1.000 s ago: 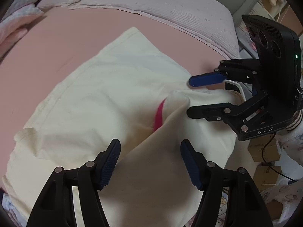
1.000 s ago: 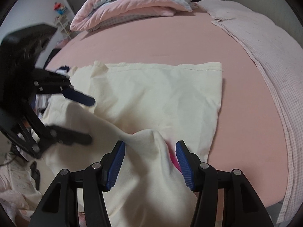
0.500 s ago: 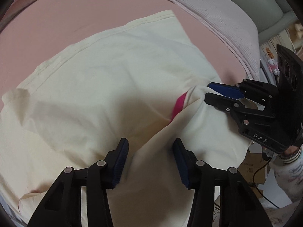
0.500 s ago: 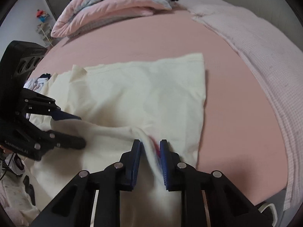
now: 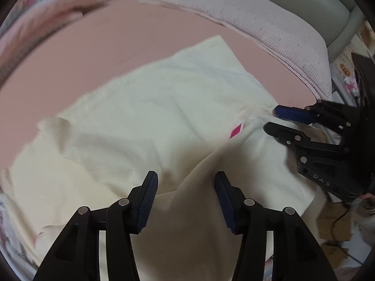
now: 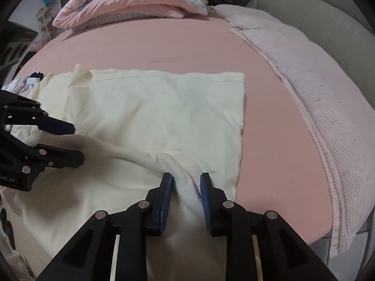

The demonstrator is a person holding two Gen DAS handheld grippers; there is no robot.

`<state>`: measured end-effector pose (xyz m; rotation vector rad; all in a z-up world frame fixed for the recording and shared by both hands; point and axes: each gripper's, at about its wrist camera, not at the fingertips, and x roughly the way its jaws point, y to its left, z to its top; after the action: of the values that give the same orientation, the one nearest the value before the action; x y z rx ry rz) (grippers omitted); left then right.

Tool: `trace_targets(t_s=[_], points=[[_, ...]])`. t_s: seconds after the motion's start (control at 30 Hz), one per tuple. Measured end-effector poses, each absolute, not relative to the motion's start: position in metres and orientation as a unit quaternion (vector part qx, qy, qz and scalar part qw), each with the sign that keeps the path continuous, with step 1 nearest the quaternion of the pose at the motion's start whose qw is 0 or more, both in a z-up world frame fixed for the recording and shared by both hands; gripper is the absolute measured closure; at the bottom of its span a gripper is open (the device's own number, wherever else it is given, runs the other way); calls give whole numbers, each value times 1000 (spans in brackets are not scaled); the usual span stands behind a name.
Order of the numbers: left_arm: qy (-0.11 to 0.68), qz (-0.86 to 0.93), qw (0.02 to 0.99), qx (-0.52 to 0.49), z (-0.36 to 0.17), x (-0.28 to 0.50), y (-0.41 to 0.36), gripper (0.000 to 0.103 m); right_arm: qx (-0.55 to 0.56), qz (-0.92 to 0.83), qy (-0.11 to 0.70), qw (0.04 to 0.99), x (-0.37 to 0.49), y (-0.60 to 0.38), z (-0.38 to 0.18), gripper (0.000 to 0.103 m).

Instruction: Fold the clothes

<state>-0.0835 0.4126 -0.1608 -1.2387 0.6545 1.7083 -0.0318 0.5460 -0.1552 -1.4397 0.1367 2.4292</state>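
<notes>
Barely begun: the cream garment (image 6: 164,110) lies spread on the bed (image 6: 150,44), one ridge raised at 6 o'clock. Right gripper (image 6: 185,190) fingers have just reopened around that ridge; left gripper (image 5: 185,199) gapes, unclenched.

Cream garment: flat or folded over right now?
Partly folded. The cream garment has its far half spread flat on the pink sheet, while its near edge is lifted into a ridge.

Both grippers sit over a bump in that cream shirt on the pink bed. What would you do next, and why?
Probably close the right gripper fully on the raised ridge of the cream shirt. Its jaws have just been opening, the fold stands between them, and the pads seem not to pinch it. The left gripper likewise straddles the ridge loosely.
</notes>
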Motion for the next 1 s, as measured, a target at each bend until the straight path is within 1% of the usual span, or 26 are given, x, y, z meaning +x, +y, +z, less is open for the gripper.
trace_targets(t_s=[0.03,0.1,0.17,0.33,0.4,0.53,0.7,0.8,1.0], points=[[268,701,445,-488,-156,-80,410,55,-501,851,35,155,-30,542,-151,67],[271,718,437,-469,-146,-74,404,55,-493,856,-2,156,-27,533,-140,52],[251,722,436,-476,-139,-76,395,55,-490,857,-34,154,-28,523,-130,47],[190,732,431,-493,-122,-81,369,54,-480,860,-73,155,-26,507,-109,47],[181,741,417,-494,-117,-82,354,51,-476,861,-80,159,-25,501,-102,47],[166,749,406,-496,-111,-75,328,47,-466,865,-99,158,-21,487,-94,47],[178,760,387,-491,-105,-66,294,46,-469,863,-118,146,-15,466,-94,47],[189,775,376,-472,-104,-55,276,46,-464,863,-144,141,-12,451,-94,47],[236,782,352,-457,-120,-42,253,46,-465,857,-180,129,-13,430,-100,47]])
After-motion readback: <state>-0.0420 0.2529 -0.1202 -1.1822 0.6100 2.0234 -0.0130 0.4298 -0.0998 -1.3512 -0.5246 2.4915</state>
